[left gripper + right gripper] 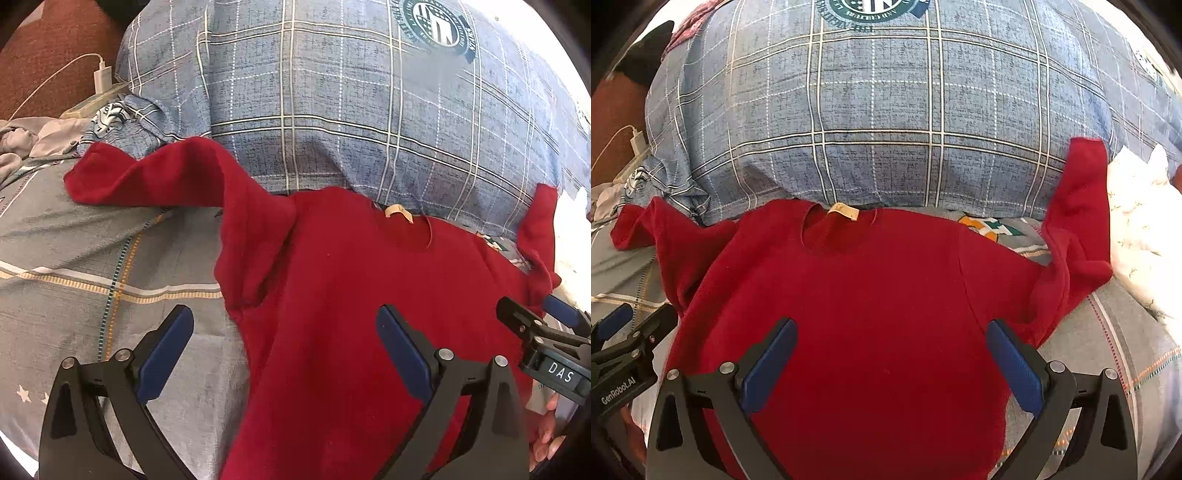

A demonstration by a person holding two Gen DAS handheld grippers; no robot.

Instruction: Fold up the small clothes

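While both hand-held grippers, left hand-held gripper (284,354) and right hand-held gripper (892,363), are being held wide, unloaded, the red shirt (871,295) is being risked: the sleeve (1075,221) at 2 o'clock may bunch.

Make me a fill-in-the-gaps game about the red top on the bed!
1. The top lying spread on the bed is coloured ____.
2. The fingers of the left gripper and the right gripper are both ____, holding nothing.
3. Behind the top's collar sits a big blue checked ____.
4. The little tag inside the collar is coloured ____.

Missing words: red; open; pillow; cream
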